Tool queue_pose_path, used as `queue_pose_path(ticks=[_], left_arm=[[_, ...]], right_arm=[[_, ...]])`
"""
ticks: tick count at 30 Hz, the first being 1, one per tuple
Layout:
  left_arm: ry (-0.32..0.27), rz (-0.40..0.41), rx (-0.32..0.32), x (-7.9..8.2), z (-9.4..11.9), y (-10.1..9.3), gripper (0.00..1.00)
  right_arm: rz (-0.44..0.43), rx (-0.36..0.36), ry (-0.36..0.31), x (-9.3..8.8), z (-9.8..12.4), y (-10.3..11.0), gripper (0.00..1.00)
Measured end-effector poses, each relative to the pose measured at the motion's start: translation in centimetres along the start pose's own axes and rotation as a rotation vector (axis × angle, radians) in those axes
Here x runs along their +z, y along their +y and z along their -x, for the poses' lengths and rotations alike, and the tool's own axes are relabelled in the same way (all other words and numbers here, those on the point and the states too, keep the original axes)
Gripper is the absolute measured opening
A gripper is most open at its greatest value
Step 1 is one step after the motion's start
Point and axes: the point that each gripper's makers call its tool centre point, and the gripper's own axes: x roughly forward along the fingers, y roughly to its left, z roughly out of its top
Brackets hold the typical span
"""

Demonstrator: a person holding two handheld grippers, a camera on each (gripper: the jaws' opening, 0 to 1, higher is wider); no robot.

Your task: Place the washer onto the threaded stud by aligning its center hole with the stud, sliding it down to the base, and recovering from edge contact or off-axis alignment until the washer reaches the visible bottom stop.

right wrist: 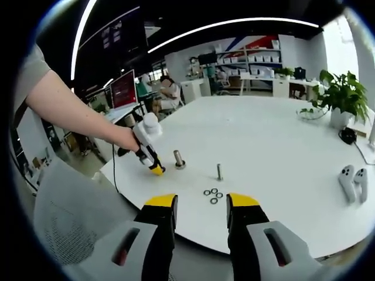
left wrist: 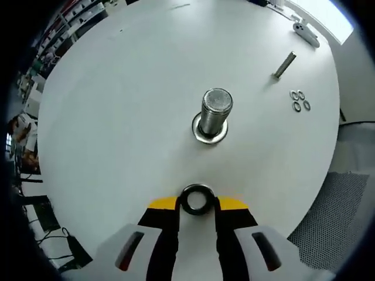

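I have the washer (left wrist: 197, 199) pinched in my left tool (left wrist: 197, 206), and the stud (left wrist: 214, 113) stands upright on the white tabletop (left wrist: 117, 105) straight ahead of it, a little apart. My right tool (right wrist: 201, 206) is wide and holds nothing, back near the spare washers (right wrist: 213, 195). I think the left one must go forward and line the hole over the stud's top.

both views are brightly, evenly lit; the white table (left wrist: 117, 117) is nearly washed out. soft shadows are cast. edges are bent by fisheye distortion, slightly blurred.
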Motion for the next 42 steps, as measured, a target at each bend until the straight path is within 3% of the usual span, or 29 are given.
queue_pose_path(ticks=[4, 10, 18, 24, 30, 42], left_arm=[[0.026, -0.037, -0.012, -0.9, 0.2, -1.2, 0.21], [0.13, -0.151, -0.016, -3.1, 0.5, -3.1, 0.21], [0.063, -0.15, -0.021, -3.1, 0.5, -3.0, 0.22], [0.052, -0.129, -0.027, -3.1, 0.5, -3.1, 0.22], [0.051, -0.135, -0.03, -3.1, 0.6, -3.7, 0.29], [0.059, -0.062, -0.018, -3.3, 0.6, -3.2, 0.27]], right_arm=[[0.0, 0.002, 0.0, 0.0, 0.0, 0.0, 0.35], [0.005, 0.007, -0.004, 0.1, 0.0, 0.1, 0.35], [0.012, 0.012, -0.005, 0.1, 0.0, 0.3, 0.34], [0.013, 0.014, -0.005, 0.1, 0.0, 0.3, 0.34], [0.013, 0.016, -0.009, 0.2, 0.1, 0.3, 0.34], [0.009, 0.017, -0.016, 0.3, 0.1, 0.4, 0.34]])
